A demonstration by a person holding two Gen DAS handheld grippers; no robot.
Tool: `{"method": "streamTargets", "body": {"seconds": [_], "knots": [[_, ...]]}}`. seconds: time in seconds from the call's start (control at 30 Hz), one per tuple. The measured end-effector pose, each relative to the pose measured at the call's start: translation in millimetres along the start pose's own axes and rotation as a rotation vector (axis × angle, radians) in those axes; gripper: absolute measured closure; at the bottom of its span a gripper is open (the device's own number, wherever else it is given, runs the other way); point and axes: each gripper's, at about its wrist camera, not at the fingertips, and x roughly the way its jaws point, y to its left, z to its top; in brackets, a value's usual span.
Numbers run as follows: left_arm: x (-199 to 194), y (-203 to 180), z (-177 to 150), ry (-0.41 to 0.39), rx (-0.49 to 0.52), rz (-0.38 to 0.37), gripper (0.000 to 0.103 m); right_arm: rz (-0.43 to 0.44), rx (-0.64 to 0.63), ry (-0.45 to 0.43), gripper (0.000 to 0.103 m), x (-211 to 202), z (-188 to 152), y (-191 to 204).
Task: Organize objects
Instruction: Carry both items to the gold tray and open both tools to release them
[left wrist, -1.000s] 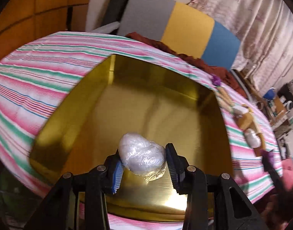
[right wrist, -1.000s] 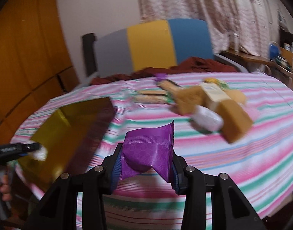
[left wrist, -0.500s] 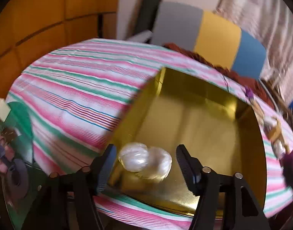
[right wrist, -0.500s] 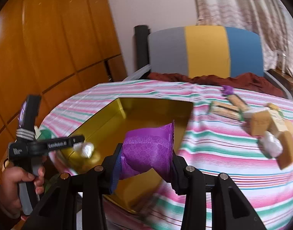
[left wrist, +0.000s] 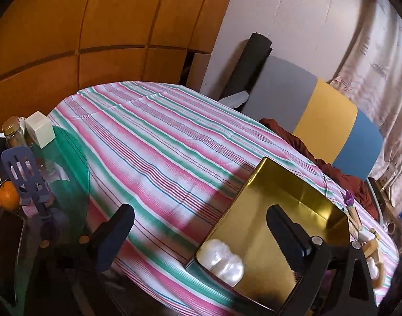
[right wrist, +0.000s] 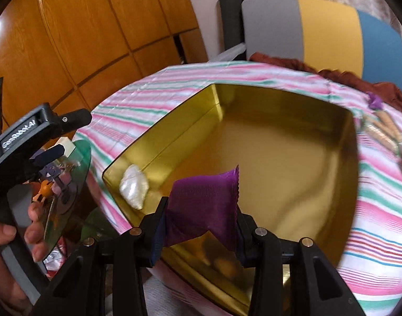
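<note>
The right gripper (right wrist: 199, 226) is closest. Its two black fingers squeeze a purple packet (right wrist: 205, 208) from both sides, so it is shut tight on the packet. The packet hangs over the near edge of the gold tin (right wrist: 293, 158).

The tin is open, shiny and yellow inside. It sits on a table with a striped cloth (right wrist: 137, 105) of pink, green and white.

A white wrapped lump (right wrist: 134, 187) lies in the tin's near left corner, against the wall. Nothing holds it.

The left gripper (left wrist: 201, 234) has just been opening, and its jaws now stand wide apart with nothing pinched between them. One finger is over the cloth and the other is over the tin. In the left wrist view the white lump (left wrist: 224, 262) lies low between them, but they do not touch it. In the right wrist view this gripper (right wrist: 60, 137) is off to the left of the tin, with a hand (right wrist: 9, 239) around its grey handle.

Past the tin, on the right side of the cloth, lie more snacks (right wrist: 382, 129): tan bars and a small purple thing (right wrist: 374, 102). They are blurry.

To the left of the cloth is a green glass shelf (left wrist: 69, 173) with a jar (left wrist: 13, 134), a pale box (left wrist: 40, 129) and an orange fruit (left wrist: 7, 194).

Farthest back stand a chair (right wrist: 327, 26) in grey, yellow and blue, a brown cloth (right wrist: 306, 67) in front of it, a wooden wall (right wrist: 82, 26) and a curtain (left wrist: 380, 60).
</note>
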Motion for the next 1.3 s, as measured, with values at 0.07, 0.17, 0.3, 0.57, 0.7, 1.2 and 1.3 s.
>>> {"method": "streamTargets", "body": {"seconds": [0.07, 0.17, 0.3, 0.57, 0.7, 1.2, 1.3], "knots": [[-1.3, 2.1, -0.8, 0.001, -0.012, -0.002, 0.002, 0.022, 0.005, 0.020, 0.060, 9.0, 2.4, 4.8], [-1.4, 3.6, -1.5, 0.008, -0.026, -0.004, 0.002, 0.064, 0.035, 0.057, 0.059, 23.3, 5.6, 7.2], [-1.7, 4.0, -2.4, 0.015, -0.030, -0.010, 0.002, 0.119, 0.102, 0.101, 0.054, 34.5, 6.1, 6.3], [1.6, -1.4, -6.2, 0.037, -0.026, -0.020, 0.001, 0.103, 0.077, 0.038, 0.053, 14.7, 4.0, 6.6], [3.4, -11.6, -11.6, 0.059, -0.007, -0.034, 0.001, 0.025, 0.024, -0.052, 0.053, -10.0, 5.8, 5.6], [3.0, -67.7, -38.6, 0.149, 0.094, -0.160, 0.001, -0.244, 0.121, -0.252, 0.044, -84.3, 3.2, -73.0], [0.1, -84.8, -47.5, 0.179, 0.119, -0.210, 0.001, -0.327, 0.162, -0.230, 0.044, -91.1, -12.3, -99.8]]}}
